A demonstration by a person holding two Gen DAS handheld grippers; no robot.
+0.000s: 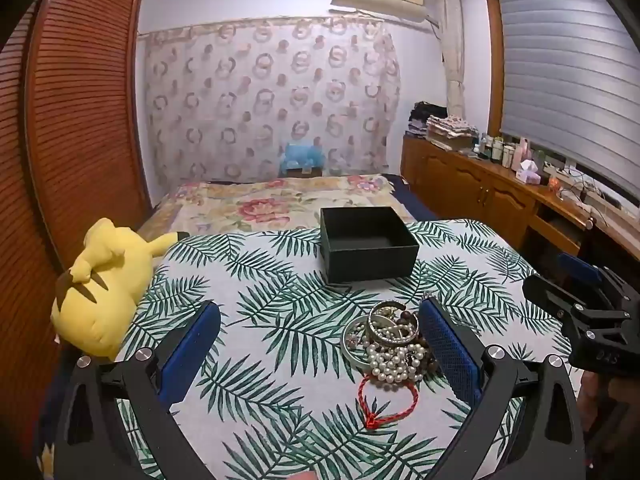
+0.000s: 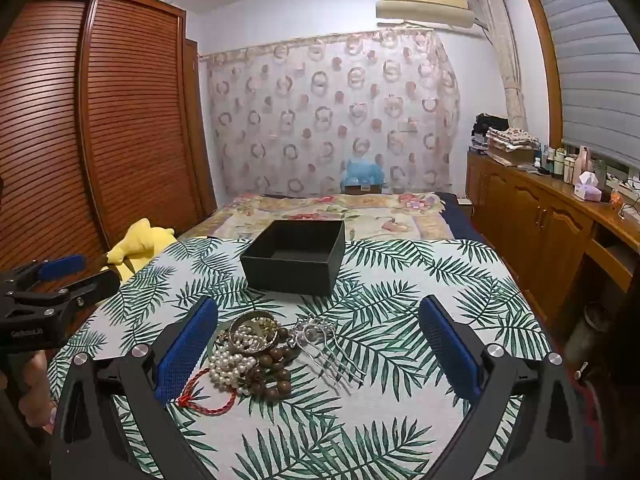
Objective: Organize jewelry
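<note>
Jewelry [image 1: 386,340] lies in a tangled heap near the front edge of the bench [image 2: 400,420], with the empty black box [image 2: 294,256] behind it near the far edge. Pearl strands and the red cord bracelet [image 1: 370,400] look light, loose and slippery; the stiff metal bangle [image 1: 394,326] seems easiest to pinch by its rim. Left gripper [image 1: 320,344] and right gripper [image 2: 320,346] both have fingers fully spread, holding and touching nothing.

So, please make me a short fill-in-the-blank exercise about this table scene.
1. The black box is ____ inside.
2. The cord bracelet is ____ in colour.
3. The plush toy beside the table is ____.
4. Both grippers, left and right, are ____.

Missing words: empty; red; yellow; open
</note>
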